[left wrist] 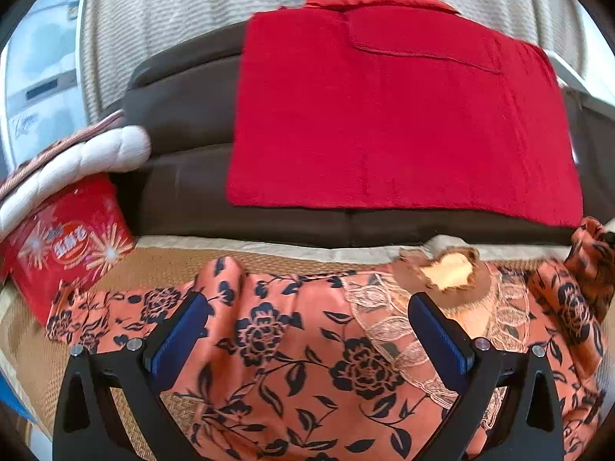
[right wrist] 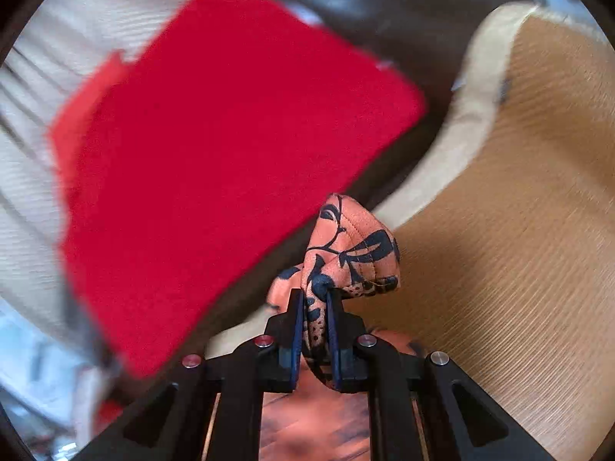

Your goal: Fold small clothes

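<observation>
Right claw (right wrist: 315, 299) is pinching a bunched corner of the floral top (left wrist: 307, 345); left claw (left wrist: 307, 307) hangs spread wide over it, red towel (left wrist: 384, 115) at 12 o'clock.

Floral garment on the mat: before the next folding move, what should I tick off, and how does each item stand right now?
1. Right gripper has a firm pinch on the floral garment: ok, a bunched end sits clamped between its fingers.
2. Left gripper ready to grasp: ok, wide open over the cloth, holding nothing.
3. Garment spread flat: not ok, ridges and wrinkles run across it.
4. Lace neckline visible for alignment: ok, it faces up.
5. Garment free of the red towel on the sofa: ok, apart from it.
6. Garment's far right end on the woven mat: cannot tell, cut off at the frame's edge.
</observation>
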`<state>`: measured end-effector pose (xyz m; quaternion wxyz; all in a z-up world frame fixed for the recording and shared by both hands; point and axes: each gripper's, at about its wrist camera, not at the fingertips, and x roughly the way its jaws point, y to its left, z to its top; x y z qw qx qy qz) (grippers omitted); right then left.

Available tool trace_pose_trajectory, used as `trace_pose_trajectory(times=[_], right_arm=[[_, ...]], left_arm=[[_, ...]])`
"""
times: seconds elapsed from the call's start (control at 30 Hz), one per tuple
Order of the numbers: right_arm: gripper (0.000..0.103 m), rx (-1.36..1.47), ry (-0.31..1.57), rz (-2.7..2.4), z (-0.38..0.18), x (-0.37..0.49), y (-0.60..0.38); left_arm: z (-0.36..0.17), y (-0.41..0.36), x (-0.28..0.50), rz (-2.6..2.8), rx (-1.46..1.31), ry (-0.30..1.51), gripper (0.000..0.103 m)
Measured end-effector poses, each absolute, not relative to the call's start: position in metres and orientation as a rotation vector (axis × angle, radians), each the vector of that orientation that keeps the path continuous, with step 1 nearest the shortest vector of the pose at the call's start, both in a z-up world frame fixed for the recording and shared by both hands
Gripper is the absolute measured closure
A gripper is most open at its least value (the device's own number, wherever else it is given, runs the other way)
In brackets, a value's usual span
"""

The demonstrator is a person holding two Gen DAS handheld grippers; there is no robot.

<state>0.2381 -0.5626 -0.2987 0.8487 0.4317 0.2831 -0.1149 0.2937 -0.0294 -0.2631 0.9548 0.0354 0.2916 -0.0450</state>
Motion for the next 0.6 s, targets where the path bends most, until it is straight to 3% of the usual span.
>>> trace_pose_trajectory(times=[0.13,0.33,0.47,0.53,0.57,0.6], right_arm=[[0.091,0.958,0.603,-0.035,-0.274,0.245,-0.47],[0.09,0.979,0.75,0.168,-0.308,0.268,-0.355],[0.082,0.975,0.886,0.271,-0.33,0.284,-0.303],[0.066,0.977,0.9,0.317,-0.319,0.277,-0.278],[0.039,0.978,0.887,0.318,-0.317,0.273,-0.278],[0.02,0.999,0.848,0.31,-0.311,0.265,-0.283]], left_arm=[[-0.256,-0.005,0.292,-0.066,0.033,0.584,0.0],[-0.26,0.041,0.3,-0.014,-0.032,0.625,0.0],[-0.263,0.063,0.302,-0.01,-0.079,0.655,0.0],[-0.265,0.068,0.303,-0.033,-0.101,0.682,0.0],[-0.267,0.07,0.302,-0.048,-0.109,0.696,0.0],[-0.268,0.071,0.301,-0.067,-0.118,0.712,0.0]])
